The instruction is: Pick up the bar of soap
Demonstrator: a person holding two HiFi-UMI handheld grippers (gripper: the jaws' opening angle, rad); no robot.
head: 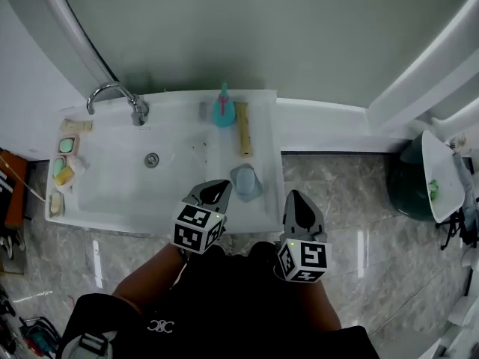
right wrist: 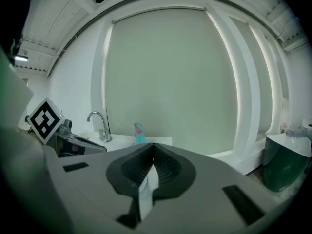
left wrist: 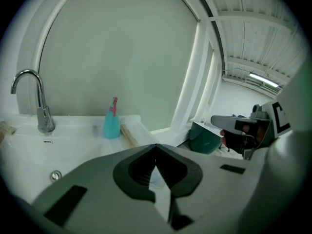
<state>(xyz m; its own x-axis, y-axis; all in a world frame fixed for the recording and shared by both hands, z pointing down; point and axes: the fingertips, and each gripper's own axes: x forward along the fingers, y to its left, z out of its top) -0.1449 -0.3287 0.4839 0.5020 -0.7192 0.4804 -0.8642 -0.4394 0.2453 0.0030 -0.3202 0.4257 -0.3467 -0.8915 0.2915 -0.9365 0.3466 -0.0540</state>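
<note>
Small soap bars lie along the left ledge of the white sink (head: pixel 112 215): a green bar (head: pixel 67 144) in a pale dish and a yellow bar (head: pixel 63 174) below it. My left gripper (head: pixel 215 188) hovers over the sink's front right corner, shut and empty, far right of the soaps. In the left gripper view its jaws (left wrist: pixel 156 148) meet at the tip, facing the faucet (left wrist: pixel 39 106). My right gripper (head: pixel 298 199) hangs over the floor right of the sink, jaws (right wrist: pixel 153 148) shut with nothing in them.
A teal spray bottle (head: pixel 222 111), a wooden stick-like item (head: pixel 244 129) and a pale blue cup (head: pixel 245 182) stand on the sink's right ledge. The chrome faucet (head: pixel 120 99) rises at the back left. A dark green bin (head: pixel 412 189) stands at the right on the marble floor.
</note>
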